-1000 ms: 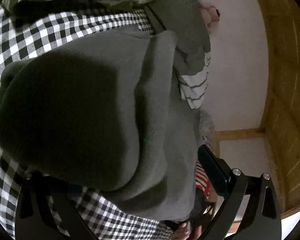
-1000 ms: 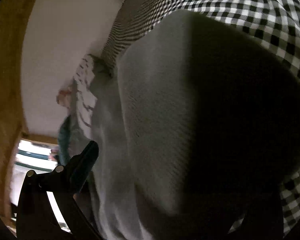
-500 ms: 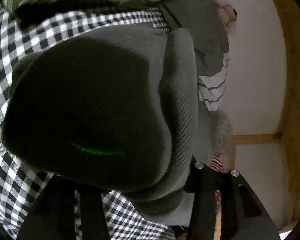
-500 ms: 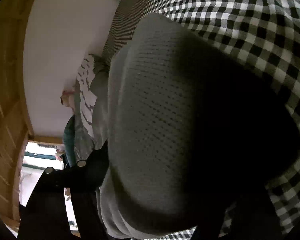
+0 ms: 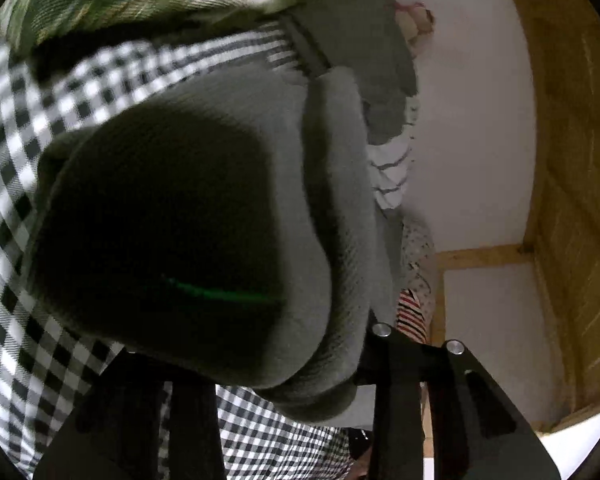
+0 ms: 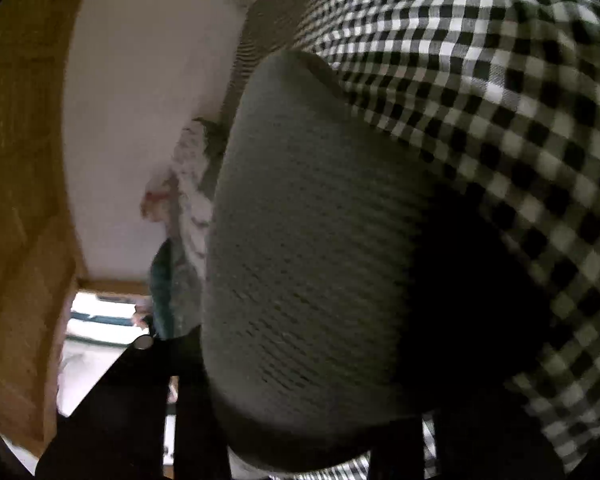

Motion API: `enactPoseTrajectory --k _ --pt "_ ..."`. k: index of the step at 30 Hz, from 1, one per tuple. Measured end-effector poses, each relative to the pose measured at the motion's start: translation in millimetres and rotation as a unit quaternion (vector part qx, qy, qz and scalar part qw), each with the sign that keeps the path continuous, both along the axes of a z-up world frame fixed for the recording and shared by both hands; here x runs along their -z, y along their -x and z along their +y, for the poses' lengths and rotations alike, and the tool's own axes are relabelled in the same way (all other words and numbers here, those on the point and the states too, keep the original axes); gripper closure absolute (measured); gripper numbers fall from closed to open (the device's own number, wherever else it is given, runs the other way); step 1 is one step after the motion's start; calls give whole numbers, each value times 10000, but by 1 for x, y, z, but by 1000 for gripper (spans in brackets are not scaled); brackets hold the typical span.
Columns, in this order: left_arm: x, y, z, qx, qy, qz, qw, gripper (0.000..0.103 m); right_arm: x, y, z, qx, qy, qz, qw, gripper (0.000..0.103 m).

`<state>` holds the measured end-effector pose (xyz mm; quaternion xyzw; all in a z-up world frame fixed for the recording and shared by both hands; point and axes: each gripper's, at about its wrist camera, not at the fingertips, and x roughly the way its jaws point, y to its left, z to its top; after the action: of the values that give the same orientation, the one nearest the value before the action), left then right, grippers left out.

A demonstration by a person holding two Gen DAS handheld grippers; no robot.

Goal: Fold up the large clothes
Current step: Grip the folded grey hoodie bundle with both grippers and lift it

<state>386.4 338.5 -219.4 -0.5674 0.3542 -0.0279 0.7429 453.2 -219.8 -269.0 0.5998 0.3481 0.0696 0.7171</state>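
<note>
Grey knit fills nearly everything in both views right now. We've got the sweater (image 5: 204, 216) bunched up over the checked sheet (image 5: 16, 128), and compared with a second ago it sits much closer to both cameras, so we've come in tight on it.

Biggest change is at the left gripper (image 5: 284, 376). A second ago its right finger stood well off the fabric at about 4 o'clock with open air beside it. Now that finger (image 5: 384, 364) presses right against the rolled edge of the knit at 5 o'clock, with the other one (image 5: 188, 420) tucked under the bundle at 7 o'clock. So the jaws have come together and look clamped on the sweater edge.

Same story on the right gripper (image 6: 308, 432). Its finger (image 6: 148, 376) was apart from the cloth earlier, and now the knit (image 6: 320, 240) bulges between the two, so it looks pinched too, though the far finger at 5 o'clock is mostly lost in shadow.

Our guess: both grabs are done and we're set to lift and carry the fold over. The spare-clothes pile (image 5: 392, 168) at 2 o'clock by the wall (image 5: 476, 120) hasn't changed.
</note>
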Motion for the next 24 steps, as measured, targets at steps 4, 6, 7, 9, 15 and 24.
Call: enactPoseTrajectory --k 4,6,7,9,15,24 --pt "-19 0 3 50 -97 -226 9997 72 -11 -2 0 -65 22 22 10000 64" --pt "-7 -6 6 18 -8 -15 10000 72 3 -18 5 -19 -367 325 9988 26" --pt "1 -9 7 -10 64 104 9999 72 9 -21 7 1 -370 405 9985 20" --pt "21 -10 7 -110 239 248 9993 72 6 -27 11 -7 19 427 9991 29" --pt "-15 -9 5 231 -61 71 9997 73 -24 -12 5 -65 37 -108 9999 75" --pt "20 -18 9 255 64 468 9986 72 14 -23 -1 -103 -155 357 9992 70"
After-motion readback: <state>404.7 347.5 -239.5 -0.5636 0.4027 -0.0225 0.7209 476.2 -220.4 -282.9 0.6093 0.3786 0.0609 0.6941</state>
